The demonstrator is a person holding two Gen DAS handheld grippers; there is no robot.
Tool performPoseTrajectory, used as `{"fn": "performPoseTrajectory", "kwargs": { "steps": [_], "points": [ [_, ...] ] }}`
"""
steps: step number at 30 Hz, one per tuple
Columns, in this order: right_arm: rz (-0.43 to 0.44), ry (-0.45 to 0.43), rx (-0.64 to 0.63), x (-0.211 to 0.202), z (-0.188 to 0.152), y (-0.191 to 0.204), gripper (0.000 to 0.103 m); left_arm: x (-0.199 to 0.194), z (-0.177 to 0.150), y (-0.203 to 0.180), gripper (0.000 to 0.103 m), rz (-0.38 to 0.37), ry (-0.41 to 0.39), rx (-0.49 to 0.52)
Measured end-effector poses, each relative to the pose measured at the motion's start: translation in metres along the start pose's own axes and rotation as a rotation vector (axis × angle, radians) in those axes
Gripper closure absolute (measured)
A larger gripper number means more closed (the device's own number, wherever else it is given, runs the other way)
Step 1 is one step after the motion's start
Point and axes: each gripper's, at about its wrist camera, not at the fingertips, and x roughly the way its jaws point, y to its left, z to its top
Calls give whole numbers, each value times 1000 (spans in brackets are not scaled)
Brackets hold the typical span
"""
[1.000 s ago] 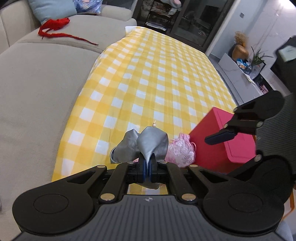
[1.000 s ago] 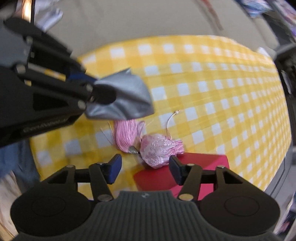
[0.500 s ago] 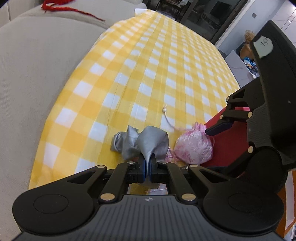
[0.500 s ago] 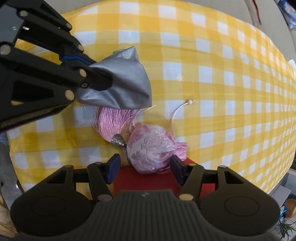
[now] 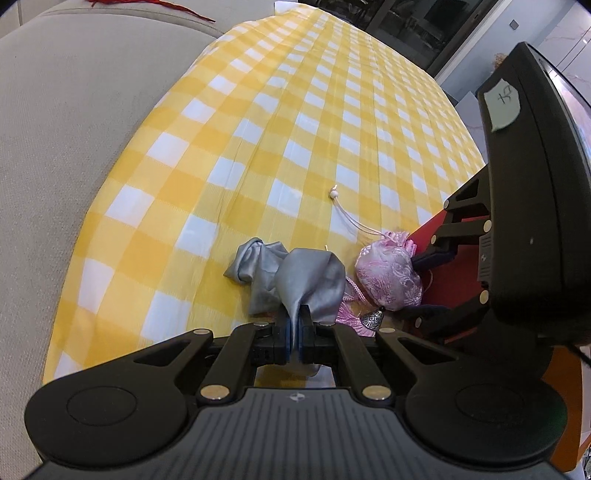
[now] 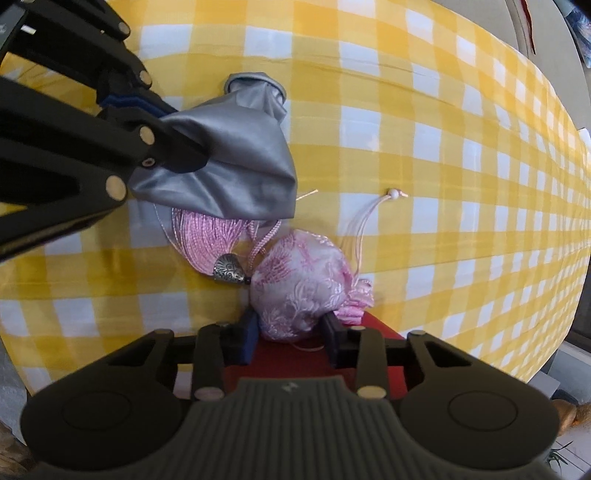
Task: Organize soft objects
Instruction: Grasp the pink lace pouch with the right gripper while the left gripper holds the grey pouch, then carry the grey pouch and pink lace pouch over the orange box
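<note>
My left gripper [image 5: 294, 334] is shut on a silver-grey satin pouch [image 5: 299, 282], which lies partly on the yellow checked cloth [image 5: 295, 129]; it also shows in the right wrist view [image 6: 236, 162]. A pink brocade sachet [image 5: 389, 277] with a pink tassel [image 6: 207, 236] and a silver cap lies beside it, at the edge of a red box [image 5: 454, 288]. My right gripper [image 6: 290, 338] has its fingers on both sides of the sachet [image 6: 303, 291], touching it. The sachet's white bead cord [image 6: 393, 194] trails over the cloth.
A beige sofa [image 5: 74, 129] borders the cloth on the left. A red cord [image 5: 159, 3] lies on the sofa at the far end. The red box [image 6: 295, 358] sits under my right gripper near the cloth's near edge.
My right gripper has come down over the pink sachet and its fingers have narrowed from wide open to touching its sides. My left gripper has lowered slightly, still holding the grey pouch.
</note>
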Motion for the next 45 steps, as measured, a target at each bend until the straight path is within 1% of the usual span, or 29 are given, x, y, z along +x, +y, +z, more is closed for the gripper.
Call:
{"fn": "performPoseTrajectory", "kwargs": {
  "steps": [4,10,14,19,24,28,35,37,39,43,45],
  "points": [
    [-11,-10,-13,-4,-3,4,73,0,-1,0,100,-2,-3,3],
    [-20,-31,-6,-19,-4,8,74,-5,0,-3,100,-1,-16,17],
    [-16,-83,18,-42,-9,11,74,-19,3,-7,100,22,-36,32],
    [-13,-161,80,-76,-21,19,74,-44,4,-19,100,42,-62,64],
    [-23,-224,159,-109,-40,27,74,-67,-2,-30,100,37,-87,74],
    [-19,-282,252,-133,-61,37,74,-85,-5,-38,100,37,-112,93],
    [6,-400,501,-161,-108,54,74,-111,-12,-54,100,31,-154,131],
    [17,-431,572,-163,-119,62,74,-116,-14,-58,100,26,-162,141],
    [14,-451,653,-162,-135,73,74,-120,-18,-61,100,4,-171,142],
    [-27,-511,808,-158,-162,90,74,-125,-26,-70,100,-14,-171,171],
    [-40,-526,889,-157,-176,100,73,-126,-31,-75,100,-27,-169,181]
  ]
}}
